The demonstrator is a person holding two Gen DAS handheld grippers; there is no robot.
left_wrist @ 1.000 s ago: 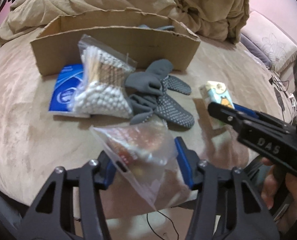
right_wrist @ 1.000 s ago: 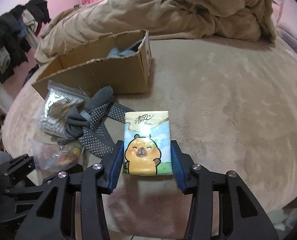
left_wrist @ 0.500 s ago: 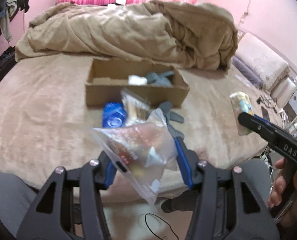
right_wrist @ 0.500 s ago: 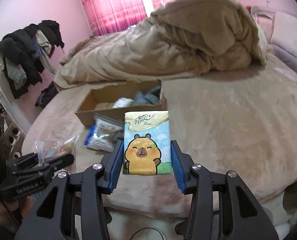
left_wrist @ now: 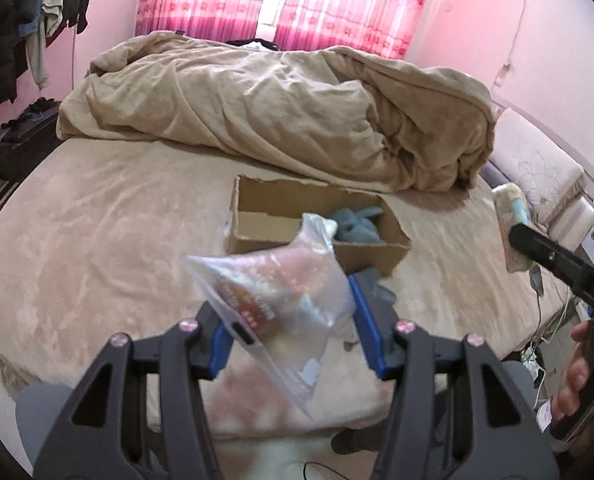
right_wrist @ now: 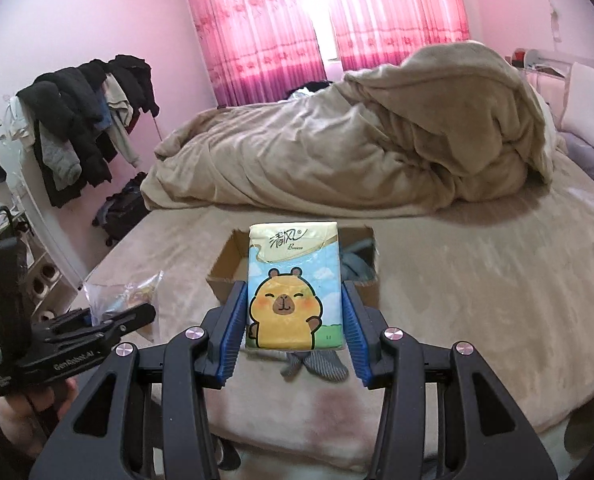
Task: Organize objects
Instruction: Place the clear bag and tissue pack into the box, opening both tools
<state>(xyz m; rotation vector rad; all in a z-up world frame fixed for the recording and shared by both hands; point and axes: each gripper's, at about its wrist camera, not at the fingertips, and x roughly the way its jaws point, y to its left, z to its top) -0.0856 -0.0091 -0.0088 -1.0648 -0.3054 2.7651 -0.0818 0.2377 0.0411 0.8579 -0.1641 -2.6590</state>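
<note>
left gripper (left_wrist: pixel 289 340): jaws pinching clear zip bag (left_wrist: pixel 281 300), held up off the bed (left_wrist: pixel 97 240)
right gripper (right_wrist: pixel 293 328): jaws pinching tissue pack (right_wrist: pixel 295 286) by its long sides, upright
cardboard box (left_wrist: pixel 253 236): on bed at 12 o'clock of both grippers, grey cloth inside
handling: bag likely light, floppy, slick, so grip near the seal; pack soft, squashes, so keep the side grip light
socks (right_wrist: pixel 317 364): on bed below pack

A glossy clear plastic bag (left_wrist: pixel 281 300), a matt brown cardboard box (left_wrist: pixel 317 232), and a plush beige bedspread (right_wrist: pixel 477 280).
</note>
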